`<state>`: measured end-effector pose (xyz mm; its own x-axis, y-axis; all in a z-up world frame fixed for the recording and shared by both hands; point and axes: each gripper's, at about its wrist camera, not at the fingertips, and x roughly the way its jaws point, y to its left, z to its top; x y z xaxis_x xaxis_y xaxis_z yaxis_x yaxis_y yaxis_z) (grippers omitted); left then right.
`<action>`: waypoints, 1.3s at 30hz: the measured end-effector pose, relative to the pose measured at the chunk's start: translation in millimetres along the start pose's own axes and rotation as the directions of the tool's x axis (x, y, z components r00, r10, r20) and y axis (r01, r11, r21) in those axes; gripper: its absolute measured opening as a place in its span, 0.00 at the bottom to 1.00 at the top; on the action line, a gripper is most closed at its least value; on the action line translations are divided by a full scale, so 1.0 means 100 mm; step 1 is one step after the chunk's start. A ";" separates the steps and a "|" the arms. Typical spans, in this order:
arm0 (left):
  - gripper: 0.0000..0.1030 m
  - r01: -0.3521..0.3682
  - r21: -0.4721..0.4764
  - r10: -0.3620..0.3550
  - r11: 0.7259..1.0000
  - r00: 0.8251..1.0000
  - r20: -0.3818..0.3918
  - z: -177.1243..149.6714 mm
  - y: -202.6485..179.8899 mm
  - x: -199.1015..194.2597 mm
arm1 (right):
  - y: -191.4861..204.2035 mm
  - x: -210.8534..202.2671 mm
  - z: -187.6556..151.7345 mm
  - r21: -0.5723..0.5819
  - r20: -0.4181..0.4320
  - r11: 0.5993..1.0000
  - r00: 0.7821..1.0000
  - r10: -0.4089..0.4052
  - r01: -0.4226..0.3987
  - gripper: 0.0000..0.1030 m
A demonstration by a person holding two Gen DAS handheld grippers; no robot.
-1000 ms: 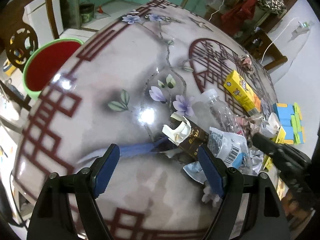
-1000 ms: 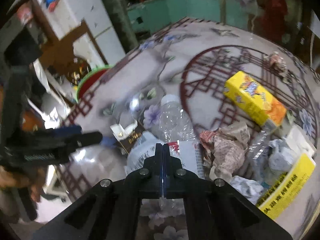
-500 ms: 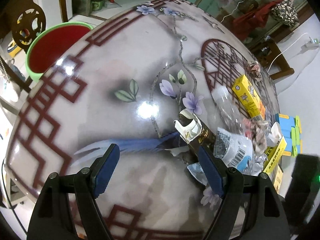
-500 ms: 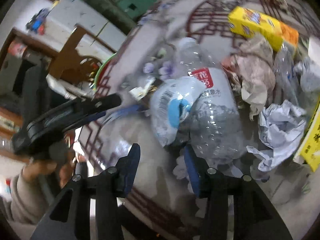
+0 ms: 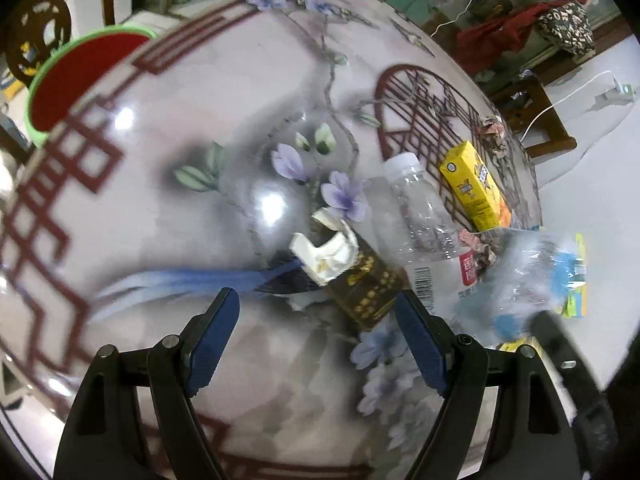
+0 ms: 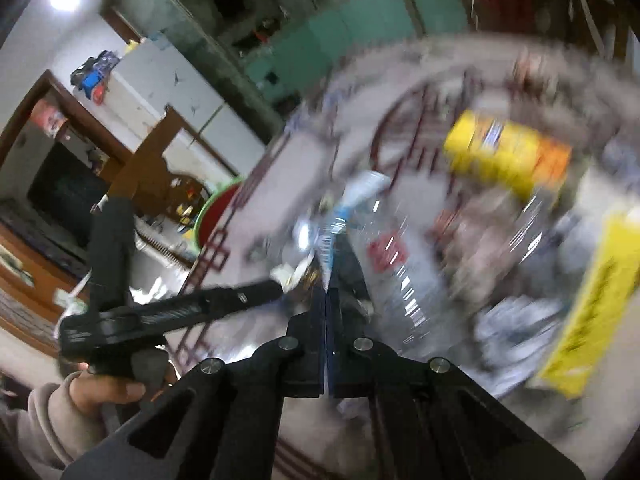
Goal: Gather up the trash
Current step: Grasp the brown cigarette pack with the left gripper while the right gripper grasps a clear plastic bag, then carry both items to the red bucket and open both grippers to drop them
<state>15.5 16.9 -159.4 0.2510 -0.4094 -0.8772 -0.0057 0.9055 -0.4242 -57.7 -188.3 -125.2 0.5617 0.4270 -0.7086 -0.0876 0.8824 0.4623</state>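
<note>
Right claw: jaws just snapped together, clenched on a thin crumpled plastic wrapper, lifted off the table. Left claw: released, jaws wide, nothing between them; brown torn carton lies just ahead, clear bottle beyond it.

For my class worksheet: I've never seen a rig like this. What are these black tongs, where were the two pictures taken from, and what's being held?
A person holds a two-finger gripper in each hand; a fisheye camera on each looks along its fingers. One picture is from the left gripper, open above a patterned table with a brown carton, a clear bottle and a yellow box; a red tub stands beyond. The other is from the right gripper: its jaws have just closed, pinching a crumpled clear wrapper.
</note>
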 end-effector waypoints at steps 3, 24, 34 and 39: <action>0.78 0.030 -0.047 -0.032 0.998 0.999 -0.029 0.01 -0.06 0.16 | -0.02 -0.22 0.09 -0.020 0.061 0.998 0.996 -0.066 0.067 0.00; 0.15 -0.014 0.131 -0.002 0.991 0.992 0.124 0.09 -0.25 -0.24 | 0.20 -0.35 0.20 -0.089 0.077 0.993 0.994 -0.073 0.080 0.00; 0.15 -0.090 0.176 0.049 0.980 0.973 0.225 0.27 -0.06 -0.68 | 0.54 -0.12 0.38 -0.152 0.068 0.988 0.997 -0.030 0.040 0.00; 0.15 -0.109 0.164 0.065 0.980 0.966 0.249 0.39 0.09 -0.79 | 0.72 -0.01 0.46 -0.171 0.067 0.985 0.997 -0.024 0.035 0.00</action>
<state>33.3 61.8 -85.7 0.4829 -0.3086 -0.8195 0.1262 0.9506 -0.2836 -26.4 -134.4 -67.2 0.6177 0.3918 -0.6819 -0.2073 0.9175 0.3394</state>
